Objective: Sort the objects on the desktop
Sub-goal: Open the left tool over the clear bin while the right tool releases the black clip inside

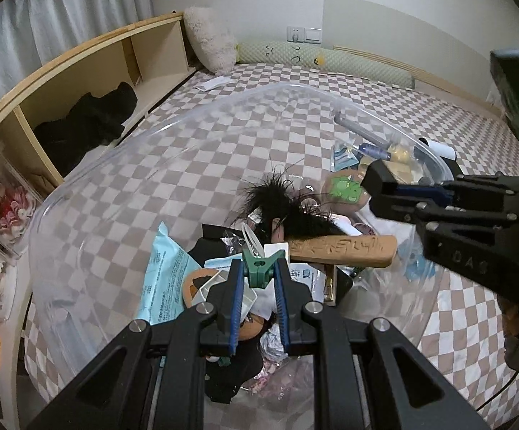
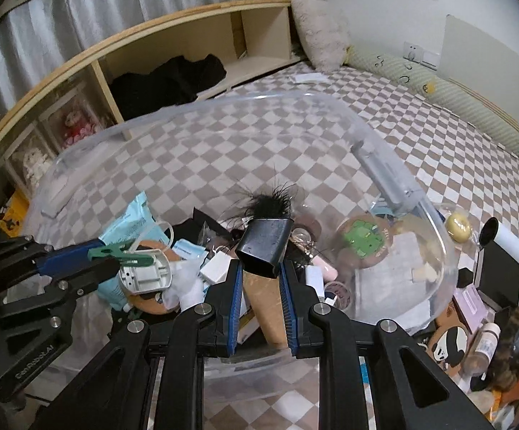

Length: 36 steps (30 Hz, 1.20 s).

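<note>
A clear plastic bin (image 1: 173,125) (image 2: 435,211) stands on a checkered bed, holding a pile of small objects. My left gripper (image 1: 258,272) is shut on a green clothes peg (image 1: 259,268), held over the pile; the peg also shows in the right wrist view (image 2: 123,254). My right gripper (image 2: 261,272) is shut on a black rectangular tube (image 2: 264,247), held over the bin above a wooden comb (image 2: 264,304). In the left wrist view the right gripper (image 1: 385,193) sits at the right, above the wooden comb (image 1: 341,249) and a black feather tuft (image 1: 277,204).
The bin holds blue packets (image 1: 166,272), a white charger (image 2: 214,267) and a green-faced plush (image 2: 363,238). More clutter lies right of the bin: a white and black cylinder (image 2: 503,242), a panda item (image 2: 451,345), a leopard scrunchie (image 2: 517,344). A wooden shelf (image 1: 80,82) runs along the left.
</note>
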{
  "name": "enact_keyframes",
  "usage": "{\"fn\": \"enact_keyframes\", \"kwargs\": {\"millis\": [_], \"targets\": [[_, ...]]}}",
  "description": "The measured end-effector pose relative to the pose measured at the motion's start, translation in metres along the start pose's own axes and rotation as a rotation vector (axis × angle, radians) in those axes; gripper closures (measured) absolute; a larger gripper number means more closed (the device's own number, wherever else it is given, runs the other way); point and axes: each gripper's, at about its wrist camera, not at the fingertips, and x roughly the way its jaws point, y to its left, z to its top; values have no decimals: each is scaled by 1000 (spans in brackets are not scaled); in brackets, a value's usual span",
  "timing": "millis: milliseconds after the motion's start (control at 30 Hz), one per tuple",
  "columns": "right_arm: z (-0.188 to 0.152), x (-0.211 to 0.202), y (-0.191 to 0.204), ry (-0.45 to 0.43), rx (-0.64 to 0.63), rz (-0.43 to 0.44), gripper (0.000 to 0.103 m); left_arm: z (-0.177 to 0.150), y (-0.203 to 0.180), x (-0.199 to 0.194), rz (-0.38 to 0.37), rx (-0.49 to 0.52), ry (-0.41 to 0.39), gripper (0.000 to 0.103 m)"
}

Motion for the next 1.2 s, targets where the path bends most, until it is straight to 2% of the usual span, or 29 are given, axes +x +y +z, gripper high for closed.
{"fn": "enact_keyframes", "kwargs": {"millis": [533, 867, 900, 1000, 1200], "targets": [[-5, 19, 5, 75, -36, -42, 82, 0, 3, 2, -5, -13, 21, 86], [-7, 20, 6, 77, -40, -55, 82, 0, 5, 3, -11, -19, 24, 86], [-7, 20, 5, 74, -35, -63, 82, 0, 5, 3, -14, -20, 26, 83], [-8, 21, 0, 70, -26, -91, 82, 0, 7, 1, -29, -39, 17, 49], [-9, 20, -6, 59, -45, -105, 82, 0, 4, -1, -15, -31, 6, 47]]}}
